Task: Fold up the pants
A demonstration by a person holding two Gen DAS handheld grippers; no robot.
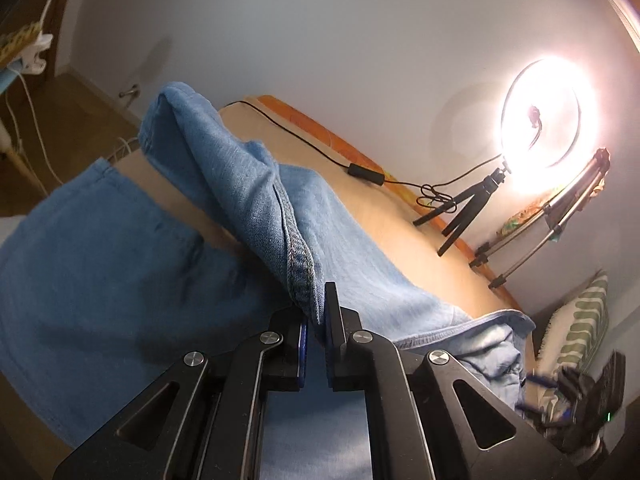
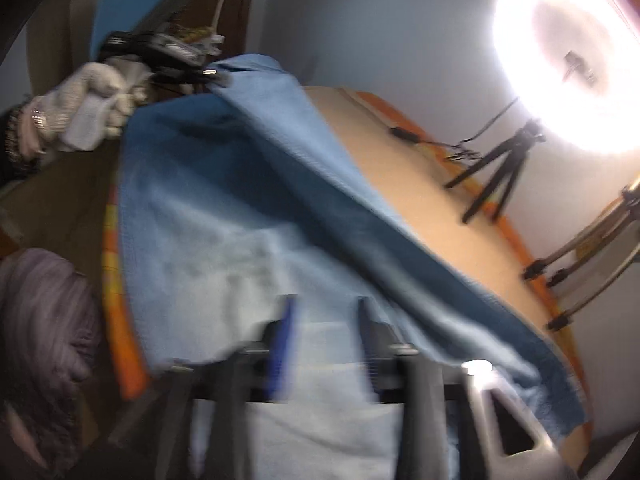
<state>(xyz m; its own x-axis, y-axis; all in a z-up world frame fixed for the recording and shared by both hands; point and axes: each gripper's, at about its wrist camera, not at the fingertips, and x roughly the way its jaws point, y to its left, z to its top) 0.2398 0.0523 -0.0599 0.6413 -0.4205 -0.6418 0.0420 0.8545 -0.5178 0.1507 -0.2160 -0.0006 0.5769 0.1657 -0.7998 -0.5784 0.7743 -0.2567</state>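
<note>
Blue denim pants [image 1: 120,260] lie spread over a tan table [image 1: 400,232]. My left gripper [image 1: 316,312] is shut on a stitched seam of the pants, and a fold of cloth rises from it and drapes away to the upper left. In the right wrist view that same gripper [image 2: 208,74] pinches the lifted edge of the pants [image 2: 240,184], held by a gloved hand [image 2: 92,100]. My right gripper [image 2: 326,308] is blurred, its fingers standing apart over pale denim and pressing on nothing. It also shows dimly at the lower right as the right gripper [image 1: 560,400].
A lit ring light [image 1: 548,112] on a small black tripod [image 1: 464,208] stands at the table's far edge, its cable trailing across the top. A silver tripod [image 1: 552,224] leans beside it. A striped pillow [image 1: 580,320] lies off the right end. The table has an orange rim [image 2: 120,340].
</note>
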